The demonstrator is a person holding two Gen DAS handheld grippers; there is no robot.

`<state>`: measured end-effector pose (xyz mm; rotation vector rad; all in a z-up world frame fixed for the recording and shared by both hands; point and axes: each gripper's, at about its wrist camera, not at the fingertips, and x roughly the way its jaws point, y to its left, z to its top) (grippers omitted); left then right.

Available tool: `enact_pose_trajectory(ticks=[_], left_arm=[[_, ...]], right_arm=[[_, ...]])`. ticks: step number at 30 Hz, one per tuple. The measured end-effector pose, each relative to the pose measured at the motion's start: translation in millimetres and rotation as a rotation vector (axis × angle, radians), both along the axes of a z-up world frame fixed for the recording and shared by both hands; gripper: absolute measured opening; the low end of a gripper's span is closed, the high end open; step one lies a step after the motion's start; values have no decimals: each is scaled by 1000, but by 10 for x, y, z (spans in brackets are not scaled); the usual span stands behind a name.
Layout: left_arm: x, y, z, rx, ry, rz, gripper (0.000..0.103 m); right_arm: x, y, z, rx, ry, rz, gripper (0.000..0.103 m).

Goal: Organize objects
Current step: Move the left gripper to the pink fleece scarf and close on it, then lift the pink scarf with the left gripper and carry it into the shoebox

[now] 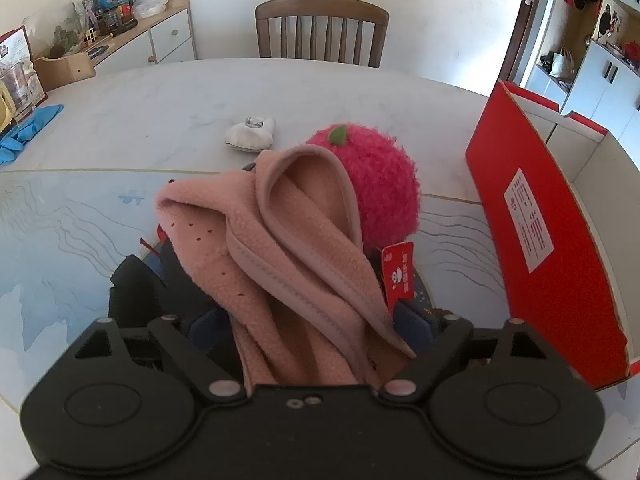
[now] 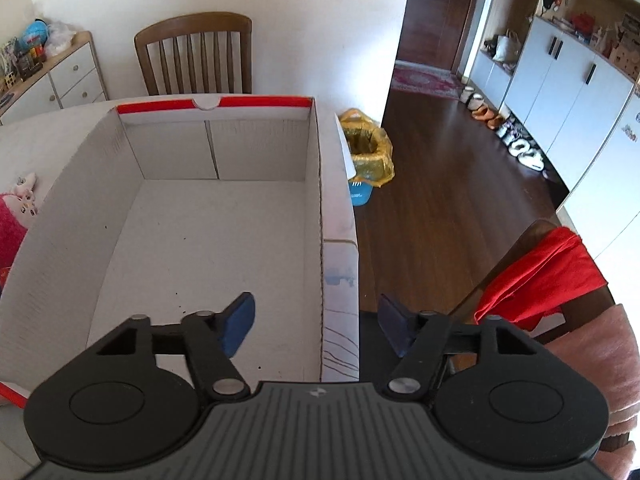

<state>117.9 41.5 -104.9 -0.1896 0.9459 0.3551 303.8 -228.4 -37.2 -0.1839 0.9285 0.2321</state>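
In the left wrist view a pink fleece garment lies draped over something dark, running down between the fingers of my left gripper. The jaws stand wide and I see no pad pressing on the cloth. Behind the garment sits a fuzzy magenta plush ball with a green leaf and a red tag. To the right stands the box, red outside. In the right wrist view its white inside holds nothing. My right gripper is open and straddles the box's right wall, one pad inside, one outside.
A small white item and blue gloves lie on the marble table. A wooden chair stands behind it. Right of the table edge are a bin with a yellow bag and a chair with red cloth.
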Motion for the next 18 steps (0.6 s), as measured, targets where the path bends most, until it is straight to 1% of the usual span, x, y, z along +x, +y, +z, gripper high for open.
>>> enact_pose_trajectory(ticks=[2,4,6,7,8,9,11,12,14,17,18], left_arm=[[-13,0,-4,-7,-3,4,79],[-25,-8,5,-19,-9,9,74],[-33,-10,15,-30,-16,9,67],[-13,13,20,-37,-18,3,58],[-12,13,21,-42,-17,-1,53],[-9,16,26,-44,-17,-2,52],[-19,21,45,-44,-23,4,44],[-25,27,54,-45,-25,9,42],[-45,40,78,-51,-30,12,34],[-80,53,132,-65,-43,9,25],[-97,56,156,-71,-47,9,24]], right_arm=[[-1,5,-20,-3,8,4,56],[3,-3,-38,1,21,8,43],[-1,2,-56,-2,32,6,39],[-7,3,-61,0,34,6,36],[-9,-20,-67,1,35,8,34],[-14,-11,-71,-4,36,11,31],[-24,10,-80,-15,34,21,21],[-18,15,-75,-17,37,26,16],[-26,29,-75,-19,38,27,16],[-53,56,-80,-47,22,39,14],[-60,55,-87,-55,17,41,11]])
